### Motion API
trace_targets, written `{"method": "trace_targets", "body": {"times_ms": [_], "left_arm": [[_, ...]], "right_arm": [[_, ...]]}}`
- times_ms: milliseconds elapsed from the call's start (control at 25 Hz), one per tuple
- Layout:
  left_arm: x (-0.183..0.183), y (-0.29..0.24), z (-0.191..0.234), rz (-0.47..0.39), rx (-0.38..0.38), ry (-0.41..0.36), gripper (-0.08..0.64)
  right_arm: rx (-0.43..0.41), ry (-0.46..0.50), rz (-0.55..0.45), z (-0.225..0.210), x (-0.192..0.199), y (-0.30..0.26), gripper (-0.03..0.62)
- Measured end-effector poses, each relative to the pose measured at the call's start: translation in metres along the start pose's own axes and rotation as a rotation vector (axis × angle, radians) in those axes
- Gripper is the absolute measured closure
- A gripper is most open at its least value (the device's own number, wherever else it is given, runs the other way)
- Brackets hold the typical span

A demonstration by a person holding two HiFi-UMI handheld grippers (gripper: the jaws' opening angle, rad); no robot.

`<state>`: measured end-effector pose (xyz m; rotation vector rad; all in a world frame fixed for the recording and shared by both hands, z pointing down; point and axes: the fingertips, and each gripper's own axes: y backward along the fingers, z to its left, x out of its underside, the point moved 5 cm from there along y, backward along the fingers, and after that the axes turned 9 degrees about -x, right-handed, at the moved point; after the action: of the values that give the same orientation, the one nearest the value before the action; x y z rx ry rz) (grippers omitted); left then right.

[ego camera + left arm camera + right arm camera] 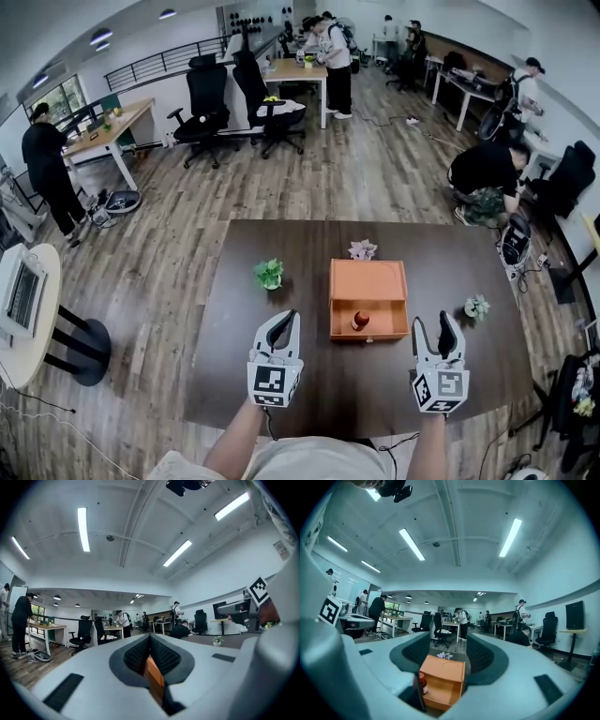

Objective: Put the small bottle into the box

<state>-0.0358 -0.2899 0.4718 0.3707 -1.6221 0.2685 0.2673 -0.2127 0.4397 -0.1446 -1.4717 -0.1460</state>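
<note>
Dark brown table (234, 356), lower centre of head view.

Left gripper (289, 317) in lower left of centre, above the tabletop. Jaws together at the tips, nothing held; its own view (150, 637) shows the pads meeting, with a sliver of orange behind.

Small green potted plant (269, 274) up-left of the box, apart from it.

Orange box (367, 272) mid-frame on the table. Small red bottle (360, 321) stands inside its open near section, touching neither gripper.

Pale flower (362, 249) just beyond the box's far edge.

Right gripper (433, 321) lower right of the box. Jaws wide apart, empty; its own view (447, 639) frames the box (443, 670) and the bottle (423, 684) beyond them.

Small plant (476, 307) at far right.
</note>
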Motion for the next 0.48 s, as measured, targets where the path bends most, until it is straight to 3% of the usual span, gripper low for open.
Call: {"method": "trace_targets", "body": {"times_ms": [480], "left_arm": [[-0.0028,0.002,-0.0049,-0.005,0.015,-0.016,0.558]], "right_arm": [[0.004,0.005,0.0,0.002,0.0007,0.0048,0.356]]}}
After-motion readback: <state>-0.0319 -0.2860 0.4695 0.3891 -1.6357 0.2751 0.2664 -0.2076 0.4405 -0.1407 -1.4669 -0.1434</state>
